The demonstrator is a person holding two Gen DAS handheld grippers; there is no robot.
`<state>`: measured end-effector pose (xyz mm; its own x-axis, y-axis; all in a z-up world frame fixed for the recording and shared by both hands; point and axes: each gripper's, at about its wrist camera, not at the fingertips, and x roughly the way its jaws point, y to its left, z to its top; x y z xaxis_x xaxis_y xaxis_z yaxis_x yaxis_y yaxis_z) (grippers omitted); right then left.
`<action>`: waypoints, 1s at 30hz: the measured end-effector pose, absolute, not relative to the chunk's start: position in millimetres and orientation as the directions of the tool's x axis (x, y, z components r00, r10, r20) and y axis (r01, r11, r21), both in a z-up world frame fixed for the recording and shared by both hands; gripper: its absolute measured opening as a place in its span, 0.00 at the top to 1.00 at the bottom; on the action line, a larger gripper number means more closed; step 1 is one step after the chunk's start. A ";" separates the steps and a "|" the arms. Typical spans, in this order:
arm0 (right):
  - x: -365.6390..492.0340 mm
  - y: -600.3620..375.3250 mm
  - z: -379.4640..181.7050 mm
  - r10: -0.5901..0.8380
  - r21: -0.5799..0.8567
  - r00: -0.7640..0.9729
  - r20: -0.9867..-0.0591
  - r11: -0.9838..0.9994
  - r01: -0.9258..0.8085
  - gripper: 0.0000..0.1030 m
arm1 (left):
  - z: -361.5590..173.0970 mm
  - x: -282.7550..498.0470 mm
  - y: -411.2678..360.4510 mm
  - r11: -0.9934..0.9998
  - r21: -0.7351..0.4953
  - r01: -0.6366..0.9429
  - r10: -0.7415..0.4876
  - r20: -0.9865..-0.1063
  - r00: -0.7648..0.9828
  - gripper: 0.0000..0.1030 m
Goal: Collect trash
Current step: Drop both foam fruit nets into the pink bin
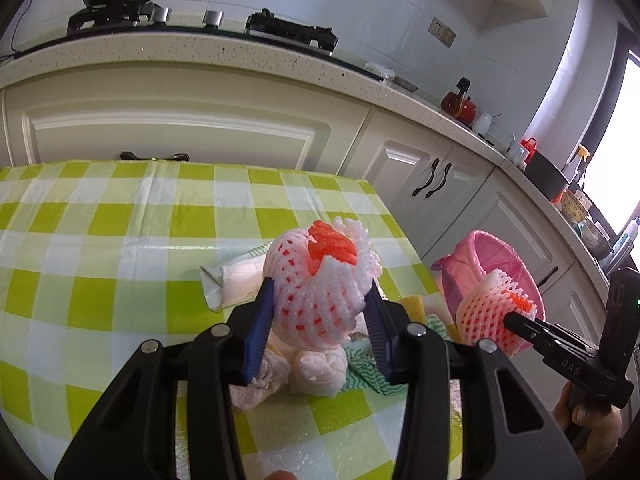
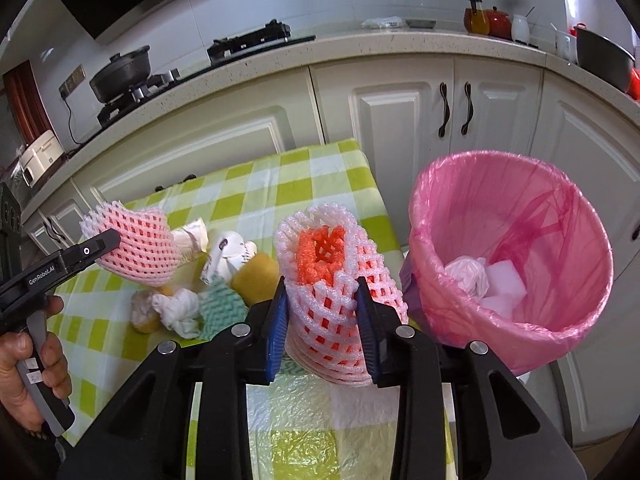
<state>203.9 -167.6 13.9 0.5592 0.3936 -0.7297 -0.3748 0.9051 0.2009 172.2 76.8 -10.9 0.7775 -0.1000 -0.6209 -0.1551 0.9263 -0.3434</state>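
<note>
My left gripper is shut on a white-and-pink foam fruit net with an orange core, held above the checked table. It also shows in the right wrist view. My right gripper is shut on a second foam fruit net, held near the table's right edge beside the pink-lined trash bin; this net also shows in the left wrist view. The bin holds crumpled tissue and white pieces.
On the green checked tablecloth lie a white tube, crumpled tissues, a green cloth and a yellow sponge. White cabinets and a counter with stove and pot stand behind.
</note>
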 end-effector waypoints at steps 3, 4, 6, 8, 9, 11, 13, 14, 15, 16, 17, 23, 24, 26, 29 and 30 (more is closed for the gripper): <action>196.8 -173.2 30.1 0.412 0.209 0.580 -0.703 0.899 -0.385 0.69 | 0.2 165.1 74.4 0.929 -0.336 -0.153 -0.091 -0.610 0.788 0.59; 195.3 -175.0 34.5 0.416 0.211 0.586 -0.696 0.898 -0.387 0.69 | 3.6 163.5 72.7 0.930 -0.334 -0.150 -0.090 -0.606 0.790 0.59; 192.4 -179.3 44.4 0.426 0.215 0.599 -0.679 0.895 -0.392 0.69 | 10.2 162.3 68.6 0.934 -0.329 -0.142 -0.090 -0.599 0.796 0.59; 189.1 -186.6 55.4 0.428 0.215 0.617 -0.660 0.895 -0.390 0.69 | 18.0 162.8 61.5 0.938 -0.322 -0.128 -0.093 -0.590 0.802 0.59; 188.1 -192.2 61.5 0.429 0.217 0.628 -0.649 0.896 -0.388 0.69 | 22.0 163.8 56.8 0.940 -0.319 -0.119 -0.097 -0.585 0.805 0.59; 187.2 -203.7 70.6 0.424 0.215 0.651 -0.630 0.900 -0.378 0.69 | 30.0 166.6 46.6 0.944 -0.315 -0.100 -0.106 -0.576 0.811 0.59; 188.1 -214.9 77.0 0.414 0.211 0.668 -0.619 0.906 -0.367 0.69 | 39.1 171.7 33.9 0.948 -0.310 -0.075 -0.119 -0.565 0.817 0.59; 189.0 -221.4 79.8 0.407 0.208 0.676 -0.614 0.910 -0.359 0.69 | 41.9 174.8 28.0 0.950 -0.307 -0.064 -0.126 -0.561 0.818 0.59; 190.2 -228.5 82.0 0.398 0.204 0.685 -0.610 0.914 -0.350 0.69 | 45.6 178.3 20.7 0.951 -0.304 -0.050 -0.135 -0.557 0.820 0.59; 191.0 -233.7 82.9 0.393 0.203 0.690 -0.608 0.917 -0.343 0.69 | 49.2 182.4 12.4 0.953 -0.301 -0.032 -0.147 -0.552 0.821 0.59; 191.6 -240.5 83.7 0.384 0.200 0.697 -0.606 0.921 -0.334 0.69 | 51.4 185.8 5.7 0.954 -0.298 -0.020 -0.155 -0.550 0.821 0.59; 200.2 -277.4 86.3 0.336 0.187 0.730 -0.596 0.941 -0.281 0.69 | 64.8 213.1 -44.7 0.956 -0.285 0.073 -0.222 -0.534 0.816 0.59; 202.1 -282.4 86.1 0.328 0.184 0.734 -0.595 0.944 -0.273 0.69 | 66.5 217.4 -52.7 0.955 -0.282 0.087 -0.232 -0.533 0.814 0.59; 205.9 -294.5 85.5 0.315 0.182 0.742 -0.592 0.949 -0.257 0.69 | 69.9 226.6 -70.7 0.953 -0.277 0.119 -0.255 -0.529 0.809 0.59; 211.5 -308.9 83.9 0.299 0.176 0.752 -0.588 0.954 -0.242 0.69 | 72.5 238.5 -94.5 0.949 -0.269 0.163 -0.286 -0.527 0.800 0.59; 213.6 -312.3 83.4 0.295 0.174 0.753 -0.588 0.955 -0.238 0.69 | 72.8 243.4 -103.2 0.948 -0.266 0.176 -0.296 -0.528 0.796 0.59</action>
<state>213.6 -312.3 83.4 0.7533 0.2951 -0.5878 -0.2382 0.9554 0.1744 243.4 -103.2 72.8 0.7959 -0.2961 -0.5281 0.1763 0.9478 -0.2657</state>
